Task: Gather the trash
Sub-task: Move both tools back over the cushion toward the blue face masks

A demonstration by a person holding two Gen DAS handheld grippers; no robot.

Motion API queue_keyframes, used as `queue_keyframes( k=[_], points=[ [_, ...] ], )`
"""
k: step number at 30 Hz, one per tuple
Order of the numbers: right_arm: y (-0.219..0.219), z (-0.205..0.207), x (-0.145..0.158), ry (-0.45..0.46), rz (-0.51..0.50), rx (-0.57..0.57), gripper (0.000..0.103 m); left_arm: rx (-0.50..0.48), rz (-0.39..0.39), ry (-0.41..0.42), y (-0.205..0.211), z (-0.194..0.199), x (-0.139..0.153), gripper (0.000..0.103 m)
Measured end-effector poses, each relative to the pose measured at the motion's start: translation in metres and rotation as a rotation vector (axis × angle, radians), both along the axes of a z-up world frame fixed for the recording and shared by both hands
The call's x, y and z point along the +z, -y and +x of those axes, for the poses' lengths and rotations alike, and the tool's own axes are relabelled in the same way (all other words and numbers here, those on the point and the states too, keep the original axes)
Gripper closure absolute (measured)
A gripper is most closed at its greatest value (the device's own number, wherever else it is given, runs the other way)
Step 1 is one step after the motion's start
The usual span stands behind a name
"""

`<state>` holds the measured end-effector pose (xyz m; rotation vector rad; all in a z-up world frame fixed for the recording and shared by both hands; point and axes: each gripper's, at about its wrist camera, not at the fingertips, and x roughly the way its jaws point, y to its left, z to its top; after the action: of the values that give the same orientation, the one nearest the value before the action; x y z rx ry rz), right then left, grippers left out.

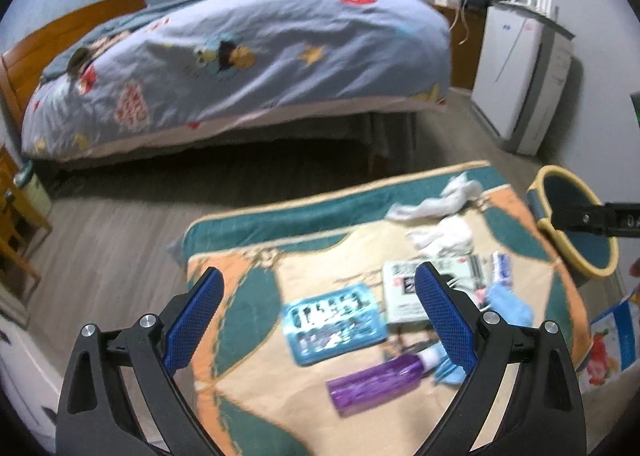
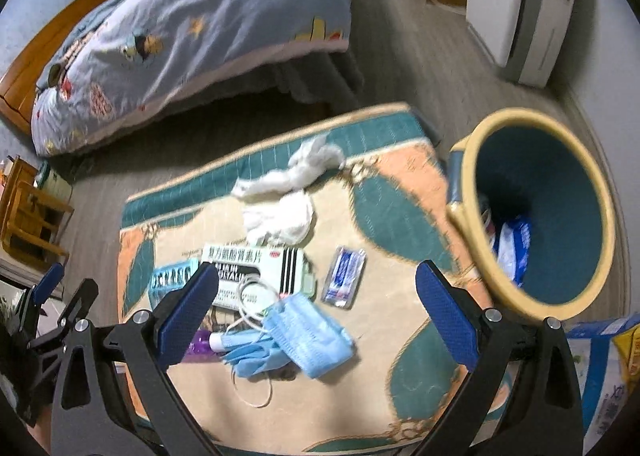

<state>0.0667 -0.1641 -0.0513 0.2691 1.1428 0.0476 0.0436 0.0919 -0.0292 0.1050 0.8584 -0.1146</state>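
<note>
Trash lies on a patterned mat (image 2: pixel 400 191): white tissues (image 2: pixel 292 175), a medicine box (image 2: pixel 260 268), a blue face mask (image 2: pixel 304 336), a small blue-white sachet (image 2: pixel 344 276), a purple bottle (image 1: pixel 380 380) and a light blue blister pack (image 1: pixel 334 322). A yellow-rimmed bin (image 2: pixel 536 211) stands at the mat's right edge with a wrapper inside. My left gripper (image 1: pixel 320 312) is open and empty above the blister pack. My right gripper (image 2: pixel 318 306) is open and empty above the mask. The left gripper also shows at the far left of the right wrist view (image 2: pixel 44 296).
A bed with a blue quilt (image 1: pixel 240 55) stands beyond the mat. A white appliance (image 1: pixel 520 79) stands against the right wall. Wooden furniture (image 1: pixel 16 215) is at the left. Printed bags (image 2: pixel 608 368) lie to the right of the bin.
</note>
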Motion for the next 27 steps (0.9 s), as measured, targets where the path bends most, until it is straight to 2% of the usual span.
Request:
queue_keyframes(
  k=[3,6,11,15,16,17,19,27],
  points=[
    [-0.009,-0.001,-0.016,-0.063,0.036,0.026,0.006,0.004,-0.005,-0.030,-0.008,0.003,-0.006,0.008],
    [-0.020,-0.006,-0.031,-0.117,0.022,0.075,0.009,-0.011,-0.001,-0.040,-0.007,0.003,-0.010,0.008],
    [-0.029,-0.013,-0.055,-0.216,-0.003,0.139,0.036,-0.049,0.018,-0.067,0.003,0.007,-0.018,0.008],
    [-0.033,-0.017,-0.081,-0.341,-0.012,0.201,0.056,-0.084,0.042,-0.084,0.015,0.007,-0.023,0.008],
    [-0.033,-0.018,-0.083,-0.352,-0.017,0.212,0.067,-0.099,0.047,-0.087,0.019,0.006,-0.024,0.008],
    [-0.032,-0.018,-0.084,-0.352,-0.023,0.220,0.082,-0.110,0.050,-0.088,0.022,0.005,-0.024,0.008],
    [-0.030,-0.018,-0.081,-0.337,-0.014,0.225,0.098,-0.138,0.050,-0.091,0.028,0.003,-0.025,0.008],
    [-0.007,-0.016,-0.056,-0.243,0.075,0.161,0.103,-0.252,0.020,-0.143,0.064,-0.006,-0.033,0.008]
  ],
)
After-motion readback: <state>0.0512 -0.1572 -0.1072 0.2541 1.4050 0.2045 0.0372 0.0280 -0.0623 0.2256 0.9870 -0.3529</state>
